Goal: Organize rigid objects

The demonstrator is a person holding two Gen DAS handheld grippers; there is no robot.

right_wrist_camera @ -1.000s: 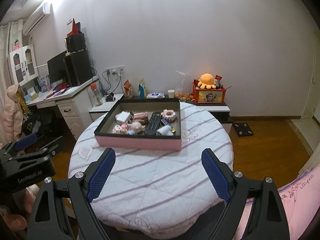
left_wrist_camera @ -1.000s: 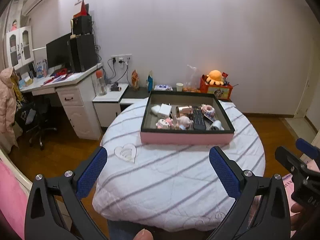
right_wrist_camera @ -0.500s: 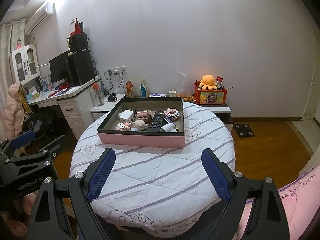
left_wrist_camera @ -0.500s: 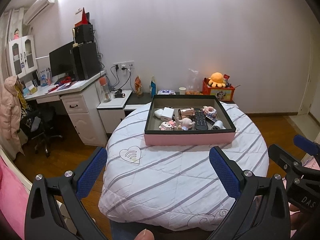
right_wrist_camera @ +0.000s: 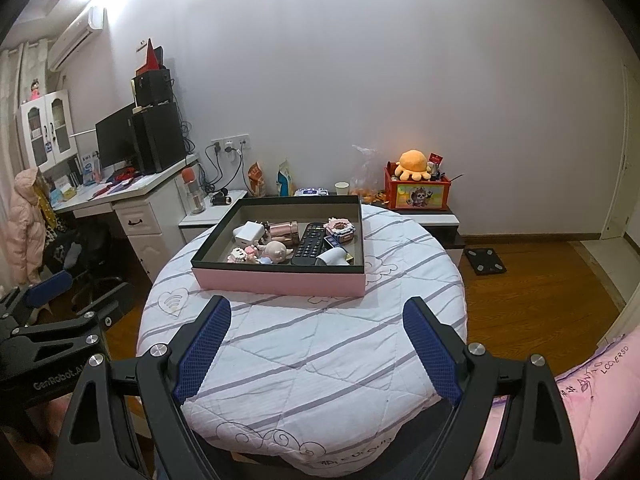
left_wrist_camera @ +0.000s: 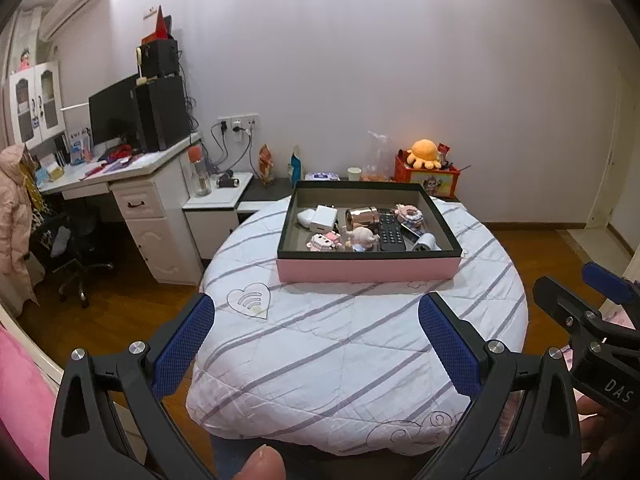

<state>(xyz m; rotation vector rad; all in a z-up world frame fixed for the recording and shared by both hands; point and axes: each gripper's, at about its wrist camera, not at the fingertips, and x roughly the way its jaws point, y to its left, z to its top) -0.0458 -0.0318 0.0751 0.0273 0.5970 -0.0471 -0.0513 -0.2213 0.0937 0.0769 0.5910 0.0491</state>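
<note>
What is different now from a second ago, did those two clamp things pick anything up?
Nothing was picked up or let go. Only the left gripper's view shifted a little: the pink tray and round table now sit slightly lower and look a bit smaller, as if that hand eased back. The right gripper stayed put. Both stay wide open and empty, and the remote and toys remain in the tray.

A: Box? Pink outside, black rim, grey-brown inside.
B: Table cover: white quilted, grey-purple stripes, heart outline.
A: Remote black, charger white, cylinder rose-gold.
B: Gripper pads blue mesh, frames black.
A: Plush orange on a red bin. Floor brown wood.
</note>
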